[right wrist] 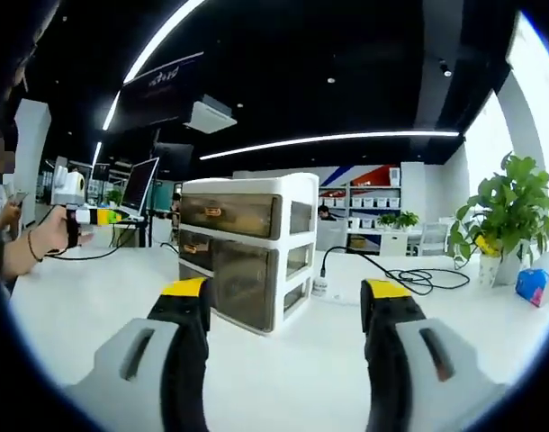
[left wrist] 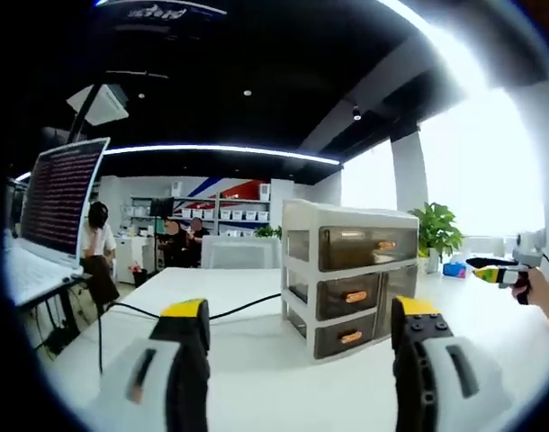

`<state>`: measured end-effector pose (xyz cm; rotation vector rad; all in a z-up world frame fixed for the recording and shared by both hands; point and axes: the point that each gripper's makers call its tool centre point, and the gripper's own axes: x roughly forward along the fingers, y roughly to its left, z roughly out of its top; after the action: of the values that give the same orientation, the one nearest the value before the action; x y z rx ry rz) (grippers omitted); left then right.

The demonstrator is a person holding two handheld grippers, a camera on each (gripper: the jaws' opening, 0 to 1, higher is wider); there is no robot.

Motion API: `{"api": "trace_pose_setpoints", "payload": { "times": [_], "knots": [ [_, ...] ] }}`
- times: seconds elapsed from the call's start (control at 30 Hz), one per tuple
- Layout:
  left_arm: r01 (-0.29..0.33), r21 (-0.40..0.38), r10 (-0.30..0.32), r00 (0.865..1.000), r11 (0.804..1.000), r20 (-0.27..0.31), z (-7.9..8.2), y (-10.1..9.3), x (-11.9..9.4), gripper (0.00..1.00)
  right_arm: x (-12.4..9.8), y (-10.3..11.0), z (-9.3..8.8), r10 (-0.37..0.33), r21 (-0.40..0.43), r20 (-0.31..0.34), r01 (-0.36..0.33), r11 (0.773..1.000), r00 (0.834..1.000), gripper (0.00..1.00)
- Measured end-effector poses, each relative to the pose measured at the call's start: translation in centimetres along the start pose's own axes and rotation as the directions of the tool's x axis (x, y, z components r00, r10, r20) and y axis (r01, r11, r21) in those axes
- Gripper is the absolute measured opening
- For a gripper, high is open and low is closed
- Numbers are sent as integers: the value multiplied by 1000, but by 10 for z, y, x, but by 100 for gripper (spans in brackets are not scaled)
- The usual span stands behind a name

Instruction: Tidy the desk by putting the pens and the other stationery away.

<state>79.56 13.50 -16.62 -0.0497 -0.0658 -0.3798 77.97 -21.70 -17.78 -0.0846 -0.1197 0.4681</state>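
- We saw one drawer unit (left wrist: 351, 279) with three drawers standing on the white counter (left wrist: 247, 360), all three shut, each with one orange handle.
- Our left tool (left wrist: 300, 337) hovered above the counter in front of the unit with its jaws wide and nothing between them.
- Our right tool (right wrist: 283, 319) pointed at the unit (right wrist: 247, 256) from another side, jaws wide and empty too.
- In the left gripper view we saw the right tool (left wrist: 504, 270) off to the right, held in a hand (left wrist: 544, 297).
- We counted one laptop (left wrist: 54, 202) at the left, one black cable (left wrist: 166, 315) across the counter, and one potted plant (right wrist: 507, 216).
- We could not make out any pens or other stationery on the counter.
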Motion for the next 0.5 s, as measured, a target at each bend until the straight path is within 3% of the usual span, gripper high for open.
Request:
{"api": "trace_pose_setpoints", "payload": {
  "times": [0.1,0.13,0.2,0.33,0.5],
  "knots": [
    [11,-4,-11,1000,1000,-27,-9,-4,6,92,3,5,-7,-7,15,-31,8,1000,999,96],
    [15,-9,-15,999,1000,-34,-12,-6,9,97,4,7,-12,-1,21,-54,2,1000,999,97],
    [21,-12,-21,999,1000,-50,-18,-9,12,97,7,13,-17,17,23,-79,-15,1000,997,97],
    [14,64,-8,996,998,-91,-30,-9,16,97,11,33,-21,58,19,-88,-56,998,994,97],
    [15,76,-10,998,997,-64,-28,-7,18,97,11,39,-23,43,-76,-123,-53,996,992,97]
  ]
}}
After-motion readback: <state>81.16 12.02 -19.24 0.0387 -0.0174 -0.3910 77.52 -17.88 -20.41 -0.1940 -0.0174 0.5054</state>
